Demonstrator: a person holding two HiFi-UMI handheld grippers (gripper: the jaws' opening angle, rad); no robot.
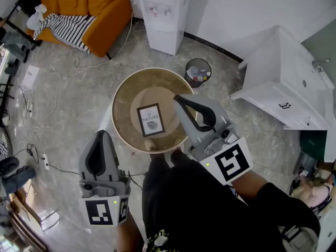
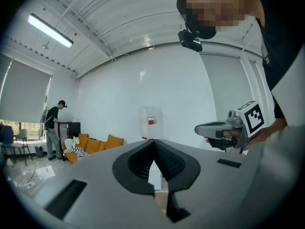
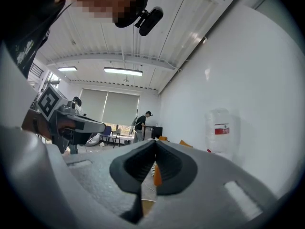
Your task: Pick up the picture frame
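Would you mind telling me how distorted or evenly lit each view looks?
Head view: sharp, evenly lit, picture frame clear. Left gripper view: fisheye curve, dark corners, ceiling lamp glaring. Right gripper view: same fisheye, dark corners, white wall bowed.

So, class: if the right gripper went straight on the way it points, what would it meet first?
Probably the orange sofa, depth unclear: the right gripper, jaws shut, points level over the round table toward it.

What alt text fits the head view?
A picture frame lies in the middle of a round table. Both tools are shut and empty: the right tool right of the frame, the left tool off the table's edge.
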